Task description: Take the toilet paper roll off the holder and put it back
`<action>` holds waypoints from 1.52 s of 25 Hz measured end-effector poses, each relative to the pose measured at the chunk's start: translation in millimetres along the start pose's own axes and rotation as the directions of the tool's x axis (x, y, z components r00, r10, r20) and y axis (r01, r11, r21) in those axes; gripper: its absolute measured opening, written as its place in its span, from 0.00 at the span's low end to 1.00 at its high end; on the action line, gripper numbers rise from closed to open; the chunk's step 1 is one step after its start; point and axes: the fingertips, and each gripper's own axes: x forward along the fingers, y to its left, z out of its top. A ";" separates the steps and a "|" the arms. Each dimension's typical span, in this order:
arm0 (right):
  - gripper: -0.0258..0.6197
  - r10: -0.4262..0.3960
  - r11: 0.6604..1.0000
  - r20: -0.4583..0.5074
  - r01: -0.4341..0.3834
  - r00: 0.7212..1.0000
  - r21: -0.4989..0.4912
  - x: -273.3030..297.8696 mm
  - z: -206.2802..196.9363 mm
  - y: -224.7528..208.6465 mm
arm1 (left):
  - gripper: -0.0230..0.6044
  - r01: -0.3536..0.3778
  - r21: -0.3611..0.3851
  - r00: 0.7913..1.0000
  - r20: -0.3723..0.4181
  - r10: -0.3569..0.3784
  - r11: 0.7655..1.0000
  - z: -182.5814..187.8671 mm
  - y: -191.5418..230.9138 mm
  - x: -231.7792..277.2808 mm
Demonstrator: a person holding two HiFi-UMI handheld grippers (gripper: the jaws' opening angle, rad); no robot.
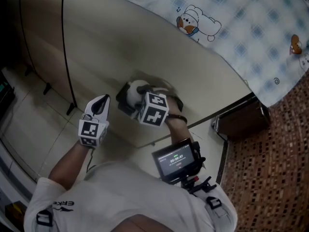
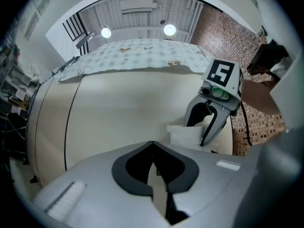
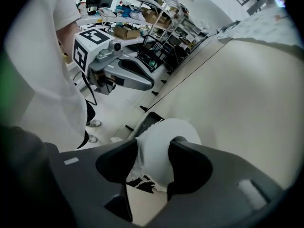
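**Right tool on the roll at the wall holder; left tool idle**

The beige panel [image 1: 145, 42] carries the fitting. The right tool [image 3: 154, 146] points steeply down, its jaws set wide and pressed on either side of the toilet paper roll [image 3: 164, 129]. The left tool [image 2: 152, 145] is closed, empty and level, standing off to the left, so the right hand is much the nearer. The roll sits against the black holder [image 1: 123, 102]. Its core opening shows beside one jaw, so the axis appears to run jaw to jaw. Whether it is still threaded on cannot be told.
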 end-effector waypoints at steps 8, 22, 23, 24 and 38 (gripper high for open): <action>0.37 -0.046 0.997 0.056 0.042 0.997 0.058 -5.9 -1.0 -4.0 | 0.04 0.008 -0.001 1.000 0.000 -0.008 1.000 0.4 -2.0 -2.1; 0.36 -0.362 0.812 0.430 0.053 0.827 0.581 -51.4 -28.9 -19.8 | 0.04 0.085 0.024 0.996 0.011 -0.086 0.996 19.8 -40.8 15.1; 0.36 -0.396 0.774 0.464 0.017 0.793 0.633 -56.8 -33.5 -20.8 | 0.04 0.091 0.028 0.996 0.011 -0.092 0.995 19.4 -43.2 16.2; 0.36 -0.432 0.733 0.497 -0.029 0.753 0.680 -62.4 -39.1 -21.9 | 0.04 0.095 0.027 0.995 0.011 -0.095 0.995 18.8 -45.2 17.4; 0.35 -0.789 0.343 0.586 -0.658 0.185 0.671 -125.9 -114.7 10.5 | 0.04 0.160 0.065 0.987 0.001 -0.161 0.985 24.7 -82.7 25.2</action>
